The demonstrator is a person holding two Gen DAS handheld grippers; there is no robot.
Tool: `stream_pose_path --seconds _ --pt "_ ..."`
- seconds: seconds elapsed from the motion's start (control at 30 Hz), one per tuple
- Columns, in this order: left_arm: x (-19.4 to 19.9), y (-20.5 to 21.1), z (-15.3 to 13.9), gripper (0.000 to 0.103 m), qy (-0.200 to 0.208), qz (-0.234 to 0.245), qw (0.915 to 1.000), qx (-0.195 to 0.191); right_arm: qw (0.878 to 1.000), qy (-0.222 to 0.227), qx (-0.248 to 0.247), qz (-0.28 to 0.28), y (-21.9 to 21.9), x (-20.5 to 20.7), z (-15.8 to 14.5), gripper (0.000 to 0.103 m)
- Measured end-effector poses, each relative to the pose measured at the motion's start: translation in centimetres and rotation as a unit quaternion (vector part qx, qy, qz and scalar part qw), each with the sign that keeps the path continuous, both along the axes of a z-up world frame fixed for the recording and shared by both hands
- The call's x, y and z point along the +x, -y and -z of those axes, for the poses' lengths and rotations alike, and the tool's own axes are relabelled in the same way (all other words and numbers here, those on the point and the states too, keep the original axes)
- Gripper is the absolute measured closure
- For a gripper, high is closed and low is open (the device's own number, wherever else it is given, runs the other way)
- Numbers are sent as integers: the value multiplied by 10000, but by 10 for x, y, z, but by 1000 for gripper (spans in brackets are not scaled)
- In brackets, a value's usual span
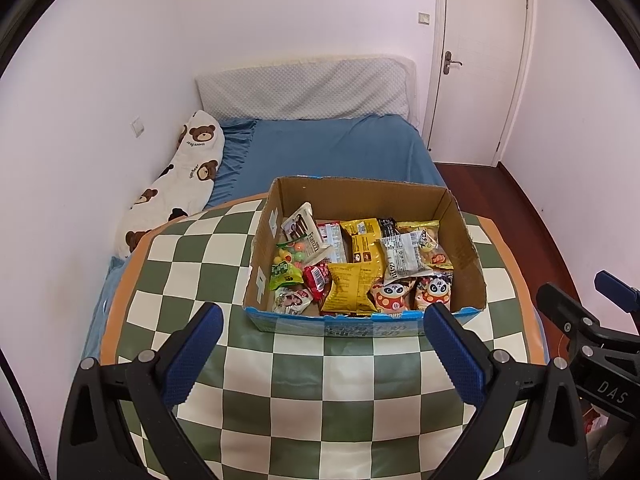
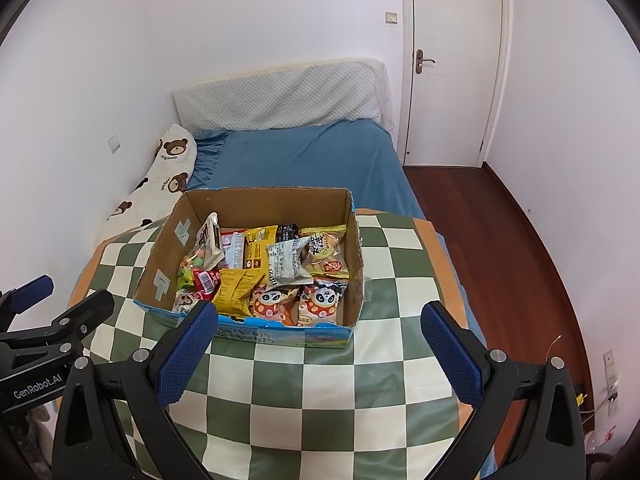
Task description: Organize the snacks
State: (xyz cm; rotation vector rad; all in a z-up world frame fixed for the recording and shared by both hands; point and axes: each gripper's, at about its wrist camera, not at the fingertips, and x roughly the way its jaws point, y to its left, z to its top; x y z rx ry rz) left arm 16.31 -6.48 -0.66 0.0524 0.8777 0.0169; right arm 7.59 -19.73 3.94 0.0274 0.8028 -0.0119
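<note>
An open cardboard box (image 1: 464, 248) stands on a green-and-cream checkered table (image 1: 320, 380). It holds several snack packs: yellow bags (image 1: 352, 286), panda packs (image 1: 394, 296), a red pack (image 1: 316, 280), green candy (image 1: 286, 266). My left gripper (image 1: 323, 316) is open and empty, just in front of the box's near wall. In the right wrist view the box (image 2: 168, 248) and snacks (image 2: 240, 284) show too. My right gripper (image 2: 320, 318) is open and empty, at the box's near wall. The right gripper also shows at the left wrist view's right edge (image 1: 592, 320).
A bed with a blue sheet (image 1: 340, 148), a bear-print pillow (image 1: 180, 184) and a white headboard cushion (image 1: 304, 88) lies behind the table. A white door (image 1: 480, 60) and dark wood floor (image 2: 500, 220) are at the right. The left gripper's body (image 2: 52, 320) is at my left.
</note>
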Motion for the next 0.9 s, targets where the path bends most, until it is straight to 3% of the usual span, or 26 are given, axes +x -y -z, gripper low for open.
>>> stream_pose_path --seconds 0.9 --pt "-7 1 -8 0 184 -47 9998 -19 10000 1 40 -13 -6 -2 -2 0"
